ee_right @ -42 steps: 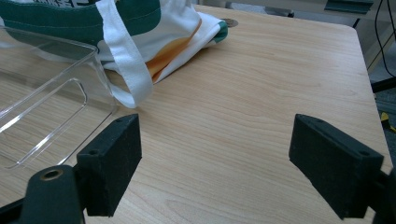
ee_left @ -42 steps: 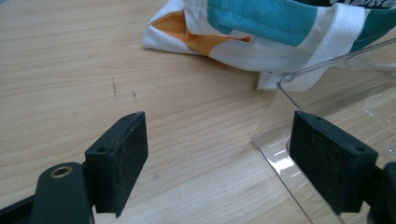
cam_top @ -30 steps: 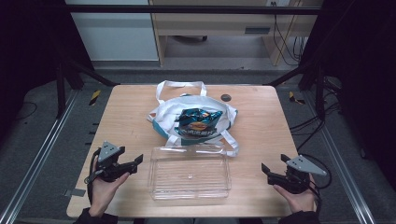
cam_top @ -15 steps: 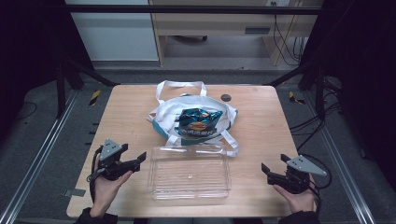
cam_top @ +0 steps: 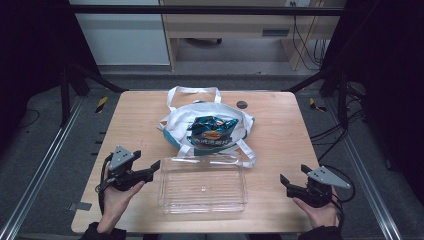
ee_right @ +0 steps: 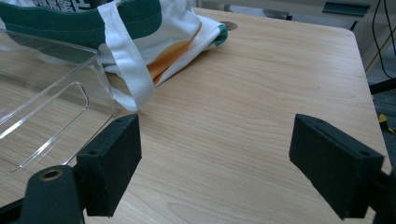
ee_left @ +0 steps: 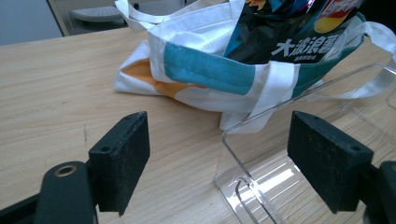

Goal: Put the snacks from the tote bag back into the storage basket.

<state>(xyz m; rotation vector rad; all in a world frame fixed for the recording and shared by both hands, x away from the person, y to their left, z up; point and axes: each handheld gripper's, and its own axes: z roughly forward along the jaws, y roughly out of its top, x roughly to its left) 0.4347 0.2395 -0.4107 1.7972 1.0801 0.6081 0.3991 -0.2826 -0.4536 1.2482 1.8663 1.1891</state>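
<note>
A white and teal tote bag (cam_top: 220,114) lies at the table's middle with a dark blue chips bag (cam_top: 212,131) poking out of its mouth. Just in front of it stands an empty clear plastic tray (cam_top: 200,187). My left gripper (cam_top: 150,169) is open at the tray's left end, and its view shows the tray's corner (ee_left: 261,186), the tote bag (ee_left: 205,70) and the chips bag (ee_left: 289,37) beyond. My right gripper (cam_top: 292,175) is open over bare wood to the right of the tray, whose end (ee_right: 51,93) and a tote strap (ee_right: 126,60) show in its view.
The wooden table (cam_top: 280,135) has a small dark round disc (cam_top: 242,104) behind the bag. Black frame posts stand at both sides. The table's right edge (ee_right: 364,65) lies close to my right gripper, with cables on the floor beyond it.
My left gripper has edged slightly forward and toward the tray. The right gripper, bag and tray have stayed put.
</note>
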